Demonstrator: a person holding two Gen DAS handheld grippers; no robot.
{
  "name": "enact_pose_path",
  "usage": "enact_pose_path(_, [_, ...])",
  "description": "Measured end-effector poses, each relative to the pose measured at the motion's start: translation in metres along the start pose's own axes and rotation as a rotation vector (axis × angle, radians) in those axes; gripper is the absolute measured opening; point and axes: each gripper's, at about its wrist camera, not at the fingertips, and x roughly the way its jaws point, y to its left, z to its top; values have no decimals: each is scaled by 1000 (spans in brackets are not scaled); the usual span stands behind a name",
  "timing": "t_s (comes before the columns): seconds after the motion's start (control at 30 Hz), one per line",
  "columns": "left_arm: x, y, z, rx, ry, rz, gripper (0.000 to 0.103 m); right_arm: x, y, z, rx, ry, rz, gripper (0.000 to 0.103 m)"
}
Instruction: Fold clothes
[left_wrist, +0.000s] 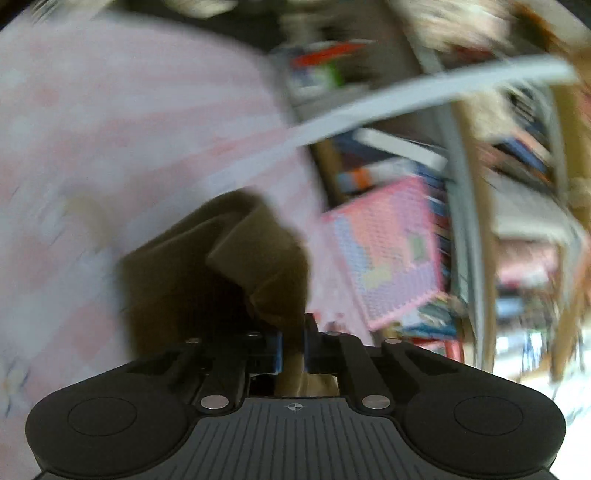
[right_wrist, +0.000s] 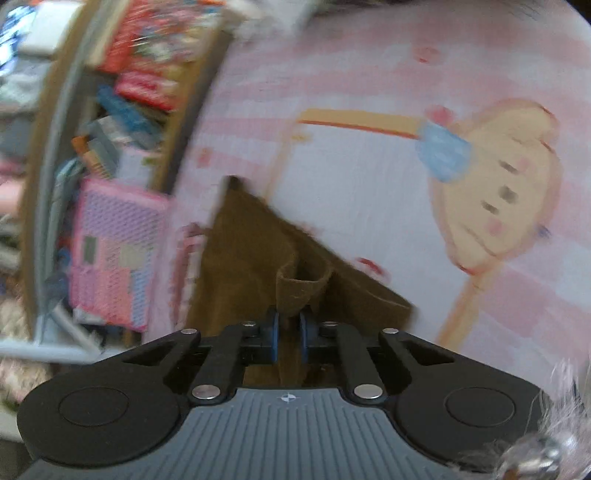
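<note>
Both pictures are blurry. The left gripper (left_wrist: 293, 347) points forward and a bit down over a pink bed cover (left_wrist: 110, 129). Its two black fingers with blue pads stand very close together, and they pinch a fold of the brown cloth (left_wrist: 221, 266) between them. The brown cloth bunches up in soft folds right in front of the fingers and hangs over the pink cover. The right gripper (right_wrist: 289, 334) also tips forward and down. Its blue pads are nearly together too, and a small curl of the same brown cloth (right_wrist: 258, 258) is squeezed between them. From there the cloth spreads out flat in a pointed shape on the bed cover (right_wrist: 369, 55), which has pink stripes and a drawing of a cartoon face (right_wrist: 506, 192). Off to the side of the bed stands a pink toy board (left_wrist: 388, 251) (right_wrist: 118, 251), leaning by a shelf (right_wrist: 140, 74) full of colourful boxes.
</note>
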Motion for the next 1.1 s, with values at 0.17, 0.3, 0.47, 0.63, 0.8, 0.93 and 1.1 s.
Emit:
enact_pose_path(0.17, [3,19,1,-88,30,74,14,6,-5,1,6,35,-28,15])
enact_pose_path(0.3, [13,41,-3,-231,32,98,45,14,-13,1,43,54,-57,17])
enact_pose_path(0.47, [31,25,17,-238,38,70,6,19,17,21,-11,37,-5,7])
enact_pose_path(0.63, [-1,-39,36,-53,-16,-121,5,-31,94,43,-196,-145,208,6])
enact_pose_path(0.8, [-14,6,17,-53,47,-19,6,-70,79,17,-296,-166,95,6])
enact_pose_path(0.93, [-2,54,-5,-164,107,129,5,-22,5,-12,-177,3,-159,6])
enact_pose_path(1.1, [4,18,16,-116,96,61,5,-12,13,-2,-149,-37,-110,6])
